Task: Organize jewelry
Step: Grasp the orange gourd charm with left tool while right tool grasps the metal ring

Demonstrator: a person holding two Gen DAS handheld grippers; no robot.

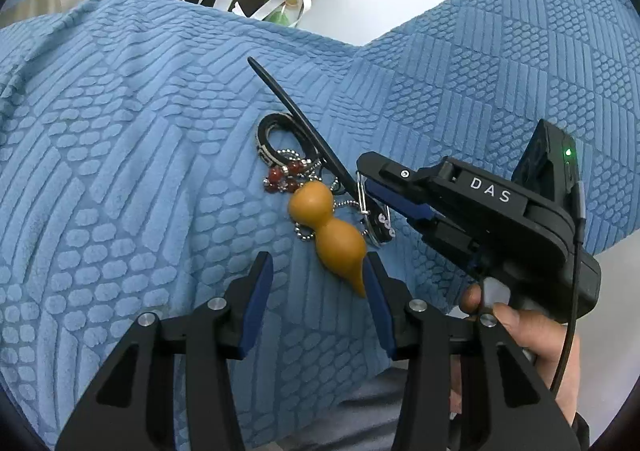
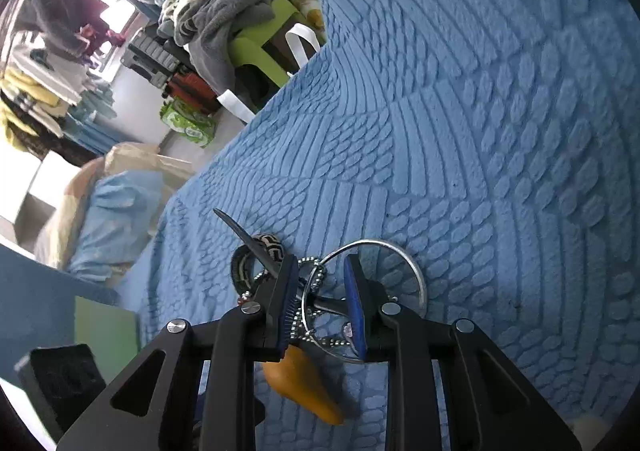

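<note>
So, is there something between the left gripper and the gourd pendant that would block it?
Nothing visible blocks it. The left gripper is open, and the orange gourd pendant lies just ahead on the blue blanket, its pointed tip against the right finger's pad. The ball chain is tangled around it, though.

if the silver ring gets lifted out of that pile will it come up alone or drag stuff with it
Probably drags: the ball chain looks threaded through the silver ring, so the limp chain would likely trail. The ring itself looks thin and rigid, likely light. The orange gourd lies on the chain and may roll.
</note>
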